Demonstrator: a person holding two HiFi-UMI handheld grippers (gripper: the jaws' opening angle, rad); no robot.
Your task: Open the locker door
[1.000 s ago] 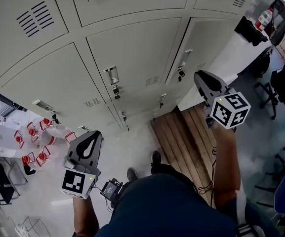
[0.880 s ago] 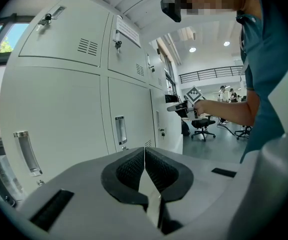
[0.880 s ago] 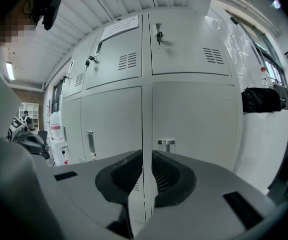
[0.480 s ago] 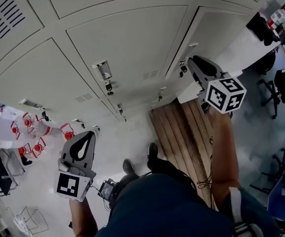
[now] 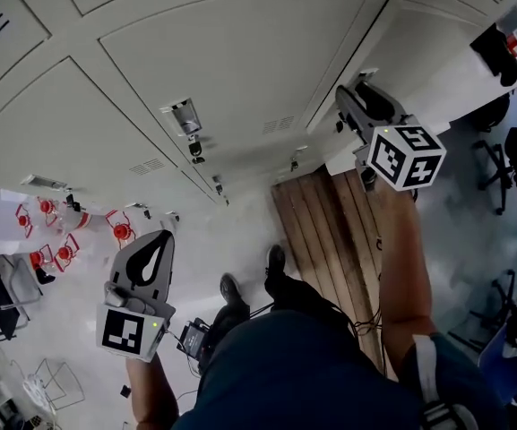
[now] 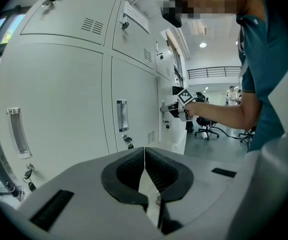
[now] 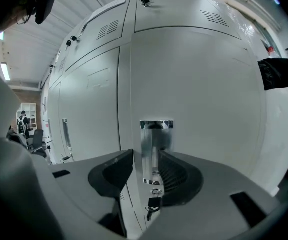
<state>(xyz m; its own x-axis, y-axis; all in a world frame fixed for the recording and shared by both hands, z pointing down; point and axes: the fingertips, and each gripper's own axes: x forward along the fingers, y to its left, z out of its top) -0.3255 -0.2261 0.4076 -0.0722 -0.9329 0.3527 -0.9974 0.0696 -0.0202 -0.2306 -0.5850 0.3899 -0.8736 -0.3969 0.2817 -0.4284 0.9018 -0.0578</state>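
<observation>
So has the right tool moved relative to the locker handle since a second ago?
Yes. The right tool has closed in on the locker handle, which now stands between its jaws; these have just been opening and do not grip it.

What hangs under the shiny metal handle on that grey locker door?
A small dark key in its lock. The right gripper, jaws just opened around the handle, hides the door lower down.

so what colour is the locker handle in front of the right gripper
Shiny silver metal: the handle shows clearest in the right gripper view.
</observation>
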